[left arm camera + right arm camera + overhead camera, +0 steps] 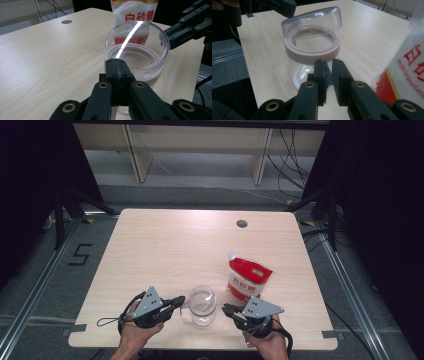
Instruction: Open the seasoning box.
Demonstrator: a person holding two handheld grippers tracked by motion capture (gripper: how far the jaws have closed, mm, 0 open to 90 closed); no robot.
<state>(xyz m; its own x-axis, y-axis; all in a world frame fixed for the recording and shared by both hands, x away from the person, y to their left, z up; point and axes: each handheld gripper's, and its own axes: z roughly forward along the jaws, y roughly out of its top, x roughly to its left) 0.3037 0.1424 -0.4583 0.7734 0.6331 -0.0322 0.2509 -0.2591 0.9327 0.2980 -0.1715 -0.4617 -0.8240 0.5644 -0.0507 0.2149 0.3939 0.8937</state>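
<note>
Glass jar [203, 306] sits upright on the tabletop [165, 250] near the front edge, roughly 6 o'clock from the tabletop centre, between the two tools. Left tool [181, 301] at the jar's 9 o'clock, tips right at the jar; in the left gripper view its jaws are clenched flat together, tips [118, 65] against the near rim of the clear lid [137, 47]. Can't tell if anything thin is pinched between them. Right tool [226, 309] at the jar's 3 o'clock, just beside it, pointing at it; in the right gripper view its jaws stand a narrow gap apart, holding nothing, aimed at the jar [312, 53] below the pink seal ring [312, 55]. In that view the lid [312, 21] is tilted up off the ring, raised on the near-right side and low on the far-left. Red-and-white sugar bag [248, 279] stands at about 1 o'clock from the jar, close but apart, just beyond the right tool. Round grommet hole [242, 224] near the far edge, around 12 to 1 o'clock.
</note>
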